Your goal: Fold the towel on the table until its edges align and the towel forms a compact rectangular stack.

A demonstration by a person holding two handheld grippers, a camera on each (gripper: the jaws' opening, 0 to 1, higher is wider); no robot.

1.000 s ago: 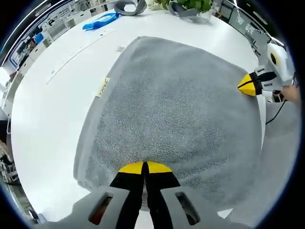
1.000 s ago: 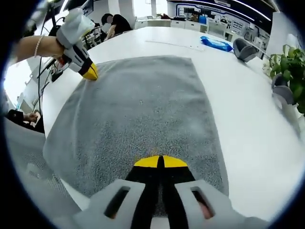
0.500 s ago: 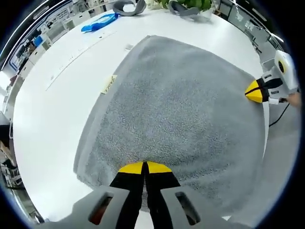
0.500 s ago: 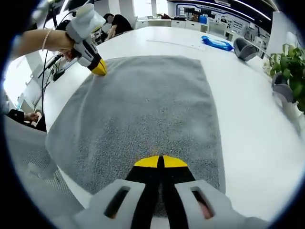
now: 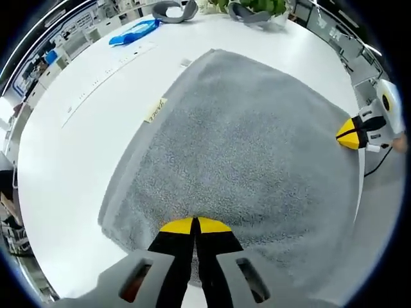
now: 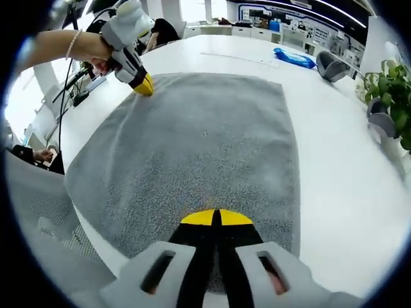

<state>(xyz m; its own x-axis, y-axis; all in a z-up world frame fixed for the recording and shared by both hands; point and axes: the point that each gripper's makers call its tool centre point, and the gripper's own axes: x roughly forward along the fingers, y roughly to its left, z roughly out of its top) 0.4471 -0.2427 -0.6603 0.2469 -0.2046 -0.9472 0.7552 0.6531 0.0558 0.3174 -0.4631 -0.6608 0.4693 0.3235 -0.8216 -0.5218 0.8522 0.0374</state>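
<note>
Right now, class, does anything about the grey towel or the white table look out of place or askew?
Nothing stands out. The grey terry towel lies spread on the white table, with the left tool and right tool each shut on a near-edge corner.

Big white table (image 5: 58,167) with a smooth matte top, also seen in the right gripper view (image 6: 347,160). Spread flat across it: a grey terry towel (image 5: 237,141), nearly rectangular, small yellowish tag (image 5: 155,110) at one long edge; same towel up close in the other view (image 6: 205,147). Further back on the bare surface: a blue plastic packet (image 5: 134,29), just beside a thin white strip (image 5: 106,74) lying flat. Near the far rim, two grey curved holders (image 5: 174,9) and a green potted plant (image 6: 392,83).
</note>
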